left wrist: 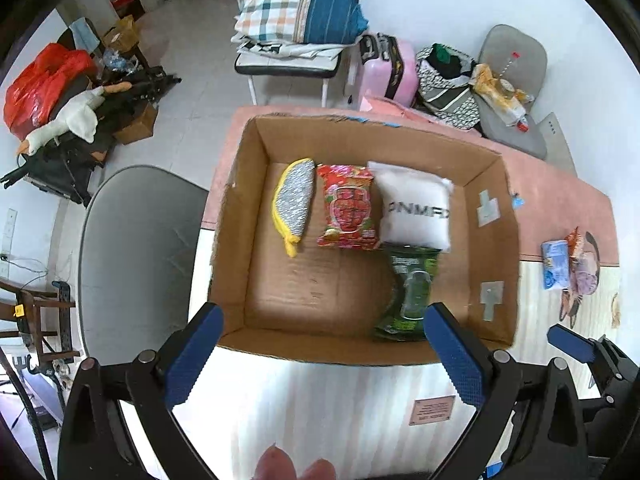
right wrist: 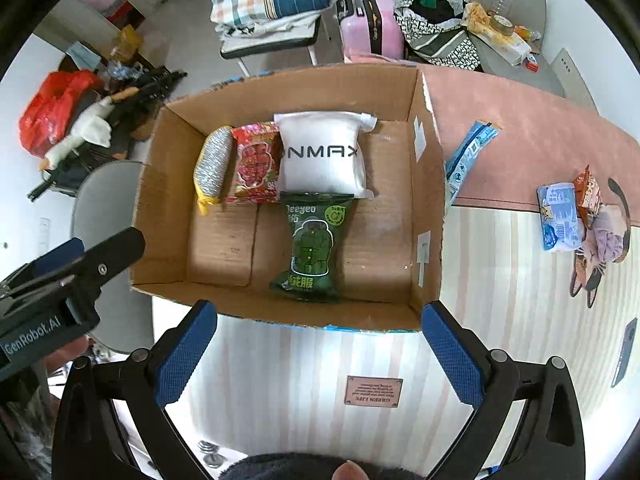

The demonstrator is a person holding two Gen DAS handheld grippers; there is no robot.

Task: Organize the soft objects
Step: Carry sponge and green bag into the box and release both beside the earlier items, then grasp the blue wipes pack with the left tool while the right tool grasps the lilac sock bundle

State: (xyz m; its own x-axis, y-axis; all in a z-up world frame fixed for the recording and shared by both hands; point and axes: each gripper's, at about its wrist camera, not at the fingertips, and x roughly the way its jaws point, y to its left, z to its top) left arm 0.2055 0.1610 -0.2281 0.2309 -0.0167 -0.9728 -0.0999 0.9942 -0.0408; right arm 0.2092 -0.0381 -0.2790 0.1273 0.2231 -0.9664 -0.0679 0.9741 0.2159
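Tablecloth [right wrist: 520,120] pink and striped under cardboard box [right wrist: 430,200]; tiled floor [left wrist: 192,60] cluttered; each hand-held gripper spread, empty.

In the cardboard box [right wrist: 416,184] lie a silver pouch [right wrist: 211,162], red packet [right wrist: 256,168], white bag [right wrist: 322,156] in a row, green packet [right wrist: 316,248] in front.

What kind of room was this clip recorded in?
Most likely a lived-in home room, not a lab. A cardboard box sits on a table with a pink-and-striped cloth, and behind it are a pink suitcase, bedding piled on a chair and a plush goose.
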